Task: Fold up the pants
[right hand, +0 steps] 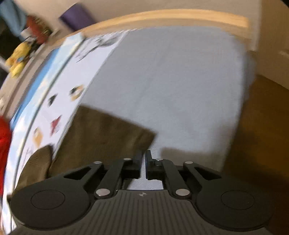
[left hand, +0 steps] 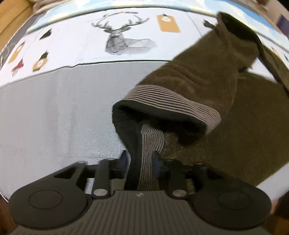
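Olive-brown pants (left hand: 207, 76) lie on the grey sheet (left hand: 54, 117), one leg running up to the right. Their striped grey waistband (left hand: 168, 101) stands open like a loop and is raised toward the camera. My left gripper (left hand: 140, 158) is shut on a strip of that waistband, which fills the gap between the fingers. In the blurred right wrist view a flat part of the pants (right hand: 101, 133) lies to the left of my right gripper (right hand: 144, 157). Its jaws stand a narrow slit apart with nothing between them, over the bare sheet (right hand: 171, 81).
A white cover printed with a deer (left hand: 124, 39) and tags lies beyond the grey sheet. The wooden bed frame (right hand: 162, 16) bounds the far side, and brown floor (right hand: 261, 117) lies to the right. A yellow toy (right hand: 18, 61) and a red object (right hand: 4, 141) sit at the left.
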